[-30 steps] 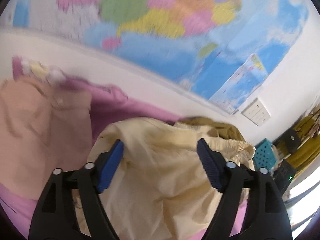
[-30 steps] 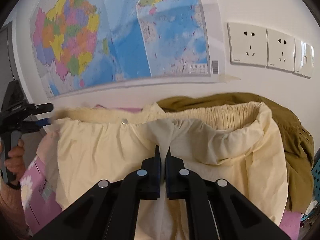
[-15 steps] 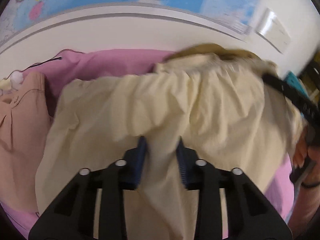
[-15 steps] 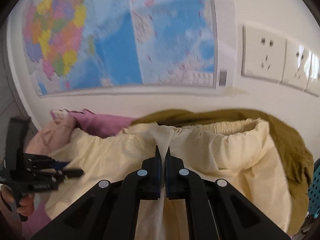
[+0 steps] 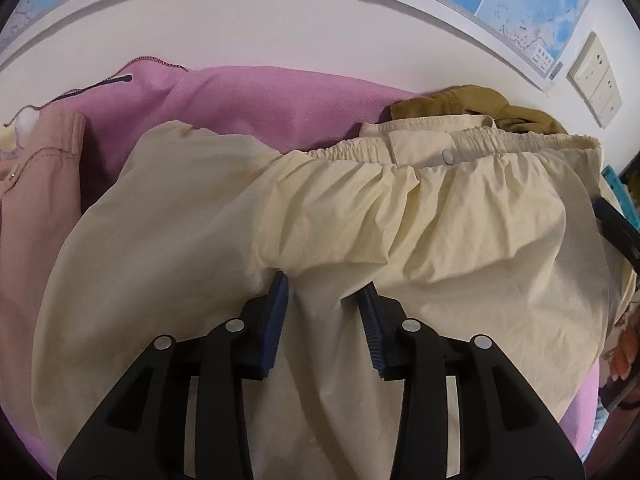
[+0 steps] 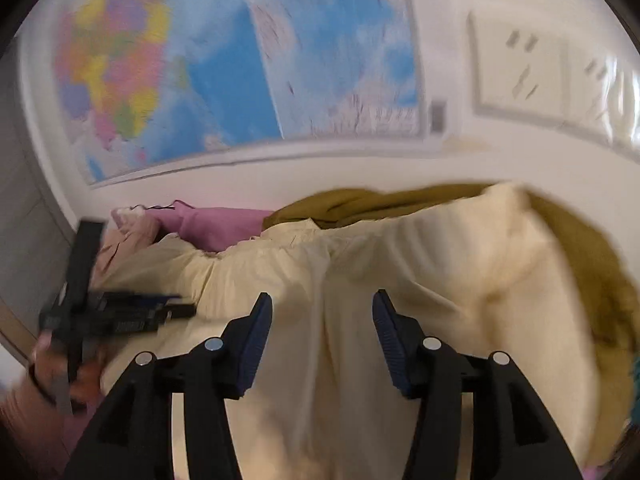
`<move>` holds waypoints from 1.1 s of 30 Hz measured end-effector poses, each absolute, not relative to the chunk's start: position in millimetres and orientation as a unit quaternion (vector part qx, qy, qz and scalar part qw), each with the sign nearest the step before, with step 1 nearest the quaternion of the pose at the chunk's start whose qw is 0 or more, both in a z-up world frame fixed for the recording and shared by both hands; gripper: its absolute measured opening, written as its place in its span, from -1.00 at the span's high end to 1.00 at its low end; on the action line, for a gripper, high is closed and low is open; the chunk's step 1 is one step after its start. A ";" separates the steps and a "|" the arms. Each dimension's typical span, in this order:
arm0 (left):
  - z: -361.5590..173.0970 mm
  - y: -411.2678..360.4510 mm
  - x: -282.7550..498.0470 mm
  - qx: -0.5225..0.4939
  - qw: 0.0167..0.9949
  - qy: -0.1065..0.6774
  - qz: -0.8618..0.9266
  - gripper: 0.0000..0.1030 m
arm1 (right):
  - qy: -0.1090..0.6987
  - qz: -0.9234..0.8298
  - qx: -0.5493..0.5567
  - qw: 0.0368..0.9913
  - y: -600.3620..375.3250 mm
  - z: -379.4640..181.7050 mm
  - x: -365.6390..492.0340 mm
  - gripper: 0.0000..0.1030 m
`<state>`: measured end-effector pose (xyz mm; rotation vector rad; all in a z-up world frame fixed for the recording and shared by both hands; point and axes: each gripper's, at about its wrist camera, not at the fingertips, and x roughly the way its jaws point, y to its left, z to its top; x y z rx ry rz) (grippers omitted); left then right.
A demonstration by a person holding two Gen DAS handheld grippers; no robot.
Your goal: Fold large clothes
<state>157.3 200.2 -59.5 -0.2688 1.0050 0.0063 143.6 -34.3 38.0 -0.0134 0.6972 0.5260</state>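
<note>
Cream trousers with an elastic waistband lie spread over a pink cloth. My left gripper points down onto them near the middle. Its jaws are opening, with a ridge of the cream fabric between the blue pads and no firm pinch visible. In the blurred right wrist view, my right gripper hovers over the cream trousers and its jaws are opening wide, with the cloth lying loose below them. The left gripper, held by a hand, shows at the left of that view.
An olive garment is bunched behind the waistband, against the white wall. A peach garment lies at the left. A wall map and sockets hang above. A teal basket stands at the right edge.
My left gripper came down from map height onto the trousers, narrowed on a fold, then widened a little. My right gripper, shut on the fabric before, now stands apart from it.
</note>
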 end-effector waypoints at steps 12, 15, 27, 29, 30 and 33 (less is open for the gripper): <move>-43.8 214.6 110.3 -0.086 0.899 0.429 0.024 -0.10 | 0.378 0.179 0.064 0.906 -121.7 10.1 152.9 0.60; -16.2 231.9 45.0 -0.087 0.924 0.372 0.023 -0.37 | 0.351 0.210 0.095 0.908 -133.9 31.7 114.4 -0.04; -85.0 256.1 -62.7 -0.250 0.859 0.446 -0.027 -0.50 | 0.442 0.290 0.389 0.755 -169.6 -55.2 32.4 -0.56; -88.3 252.6 -56.5 -0.258 0.864 0.432 -0.037 -0.73 | 0.445 0.294 0.407 0.742 -162.9 -64.5 40.6 -0.64; -89.3 251.8 -51.9 -0.270 0.859 0.432 -0.047 -0.73 | 0.444 0.280 0.416 0.743 -158.6 -69.1 46.3 -0.67; -91.9 245.4 -32.1 -0.278 0.857 0.432 -0.043 -0.74 | 0.423 0.272 0.436 0.746 -157.3 -69.6 51.4 -0.68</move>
